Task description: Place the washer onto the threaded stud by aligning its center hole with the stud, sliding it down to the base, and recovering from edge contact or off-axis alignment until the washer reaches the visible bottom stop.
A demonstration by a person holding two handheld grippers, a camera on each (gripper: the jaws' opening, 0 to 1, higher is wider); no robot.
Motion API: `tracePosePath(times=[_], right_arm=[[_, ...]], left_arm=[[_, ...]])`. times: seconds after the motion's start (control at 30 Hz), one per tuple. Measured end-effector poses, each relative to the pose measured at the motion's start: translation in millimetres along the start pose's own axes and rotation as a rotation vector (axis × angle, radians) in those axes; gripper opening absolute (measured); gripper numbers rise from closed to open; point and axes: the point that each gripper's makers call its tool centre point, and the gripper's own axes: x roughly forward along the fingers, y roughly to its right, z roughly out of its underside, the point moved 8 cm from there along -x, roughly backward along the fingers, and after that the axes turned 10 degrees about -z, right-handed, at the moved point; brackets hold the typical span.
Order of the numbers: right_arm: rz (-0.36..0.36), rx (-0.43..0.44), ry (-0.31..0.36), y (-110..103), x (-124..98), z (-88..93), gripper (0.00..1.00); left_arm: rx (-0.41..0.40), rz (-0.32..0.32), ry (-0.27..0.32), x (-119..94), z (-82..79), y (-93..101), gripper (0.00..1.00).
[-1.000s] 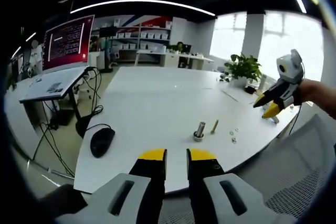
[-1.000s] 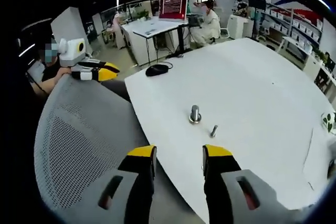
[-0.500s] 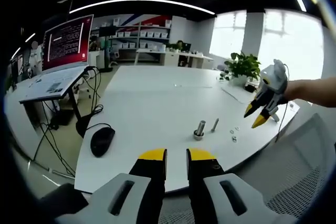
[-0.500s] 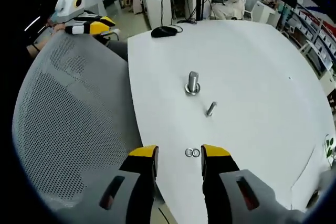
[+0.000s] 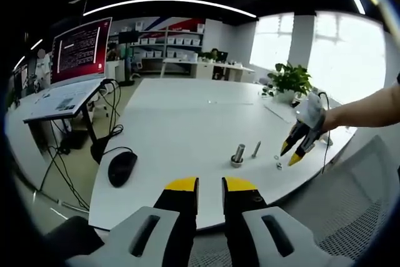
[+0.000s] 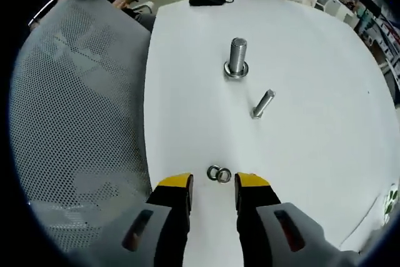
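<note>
No legible text, labels, brands or numbers in either view. The one candidate is the monitor at the upper left of the left gripper view — red screen with rows of pale lines of text, too small and blurred to read. Shelf boxes behind the table carry no marks that can be made out — same for the metal parts on the table.

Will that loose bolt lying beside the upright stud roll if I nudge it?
Probably. The loose bolt lies on its side on the smooth white table, so its round shank should roll sideways. Its wider head may make it curve. It looks like solid, stiff metal.
</note>
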Motion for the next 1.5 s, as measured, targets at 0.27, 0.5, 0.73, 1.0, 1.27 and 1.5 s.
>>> tracePosePath(times=[0.27,0.5,0.73,1.0,1.27,1.5], right_arm=[[0.037,0.044,-0.02,22,5,10.2,0.27],[0.068,0.024,-0.061,34,2,12.3,0.26],[0.062,0.016,-0.095,38,8,14.3,0.24],[0.06,0.009,-0.117,43,8,12.6,0.24],[0.053,0.012,-0.119,42,9,10.5,0.21],[0.07,0.011,-0.131,43,10,7.6,0.14]], left_arm=[[0.005,0.001,-0.007,0,0.7,0.2,0.13],[0.005,0.009,-0.003,0,0.5,0.5,0.13],[0.005,0.008,-0.004,0,0.4,0.3,0.13],[0.004,0.007,-0.005,0,0.2,0.4,0.13],[0.0,0.001,-0.003,0,0.0,0.2,0.13],[-0.003,0.0,-0.001,0,-0.2,0.3,0.13]])
